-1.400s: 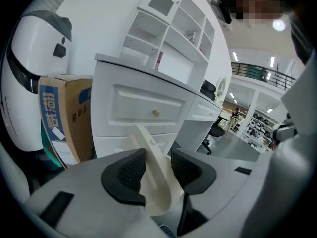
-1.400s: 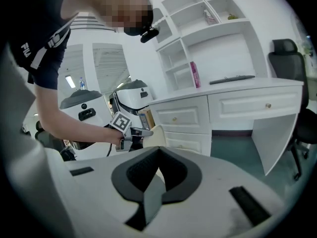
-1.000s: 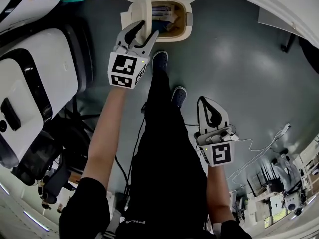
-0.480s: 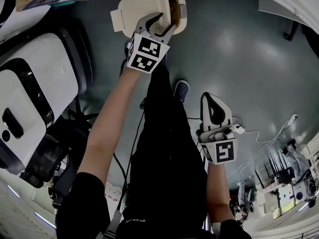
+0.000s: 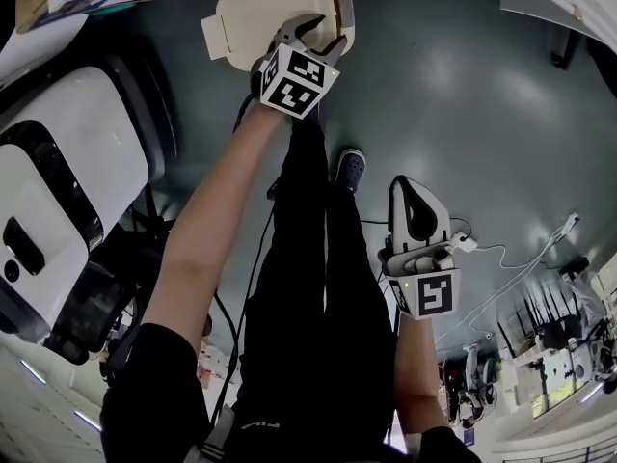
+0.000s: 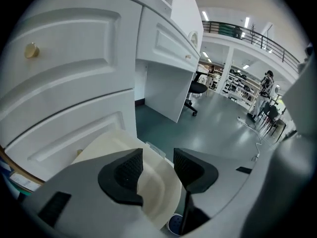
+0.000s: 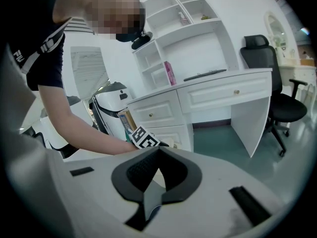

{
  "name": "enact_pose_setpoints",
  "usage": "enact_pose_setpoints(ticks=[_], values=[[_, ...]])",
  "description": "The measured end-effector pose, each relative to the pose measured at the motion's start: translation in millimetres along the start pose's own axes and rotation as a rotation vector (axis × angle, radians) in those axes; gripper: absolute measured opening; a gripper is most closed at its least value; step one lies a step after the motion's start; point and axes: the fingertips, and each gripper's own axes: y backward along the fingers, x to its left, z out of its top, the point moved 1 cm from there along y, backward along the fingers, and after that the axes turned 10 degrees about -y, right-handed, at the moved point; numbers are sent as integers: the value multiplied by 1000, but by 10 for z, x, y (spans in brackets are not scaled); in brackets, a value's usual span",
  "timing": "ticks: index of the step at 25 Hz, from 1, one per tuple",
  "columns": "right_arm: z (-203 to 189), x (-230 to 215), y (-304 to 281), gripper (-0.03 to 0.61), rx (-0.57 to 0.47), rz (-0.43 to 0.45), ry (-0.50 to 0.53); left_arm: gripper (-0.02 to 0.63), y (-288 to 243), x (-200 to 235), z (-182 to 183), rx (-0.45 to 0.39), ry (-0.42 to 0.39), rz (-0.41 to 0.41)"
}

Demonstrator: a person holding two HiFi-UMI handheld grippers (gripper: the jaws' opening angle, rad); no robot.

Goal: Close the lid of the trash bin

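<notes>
The cream trash bin lid (image 5: 260,13) lies almost flat over the bin (image 5: 345,17) at the top of the head view. My left gripper (image 5: 313,35) rests over the lid's near edge, open, its jaws about half apart. In the left gripper view the lid (image 6: 158,197) shows broad and flat beneath and between the jaws of that gripper (image 6: 158,162); no pad pinches it. My right gripper (image 5: 415,201) hangs lower right beside the person's leg, shut and empty, its tips meeting in the right gripper view (image 7: 158,152).
White cabinet drawers (image 6: 64,83) stand right behind the bin. A white and black machine (image 5: 67,181) fills the left side. The person's shoes (image 5: 351,170) stand just before the bin. Cables (image 5: 501,258) trail on the floor at right. An office chair (image 7: 277,103) sits by the desk.
The lid has swung from upright to nearly flat over the bin, hiding its contents. My left gripper followed it forward and down. The right gripper shifted only slightly.
</notes>
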Motion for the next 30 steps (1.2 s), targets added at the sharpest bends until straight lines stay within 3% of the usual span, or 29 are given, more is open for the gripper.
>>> enact_pose_setpoints(ticks=[15, 24, 30], values=[[-141, -292, 67, 6, 6, -34, -43, 199, -511, -60, -279, 146, -1, -33], [-130, -329, 5, 6, -3, -36, -60, 198, -593, -63, -296, 151, 0, -48], [-107, -307, 30, 6, -11, -43, -45, 198, -490, 25, -199, 129, 53, -30]])
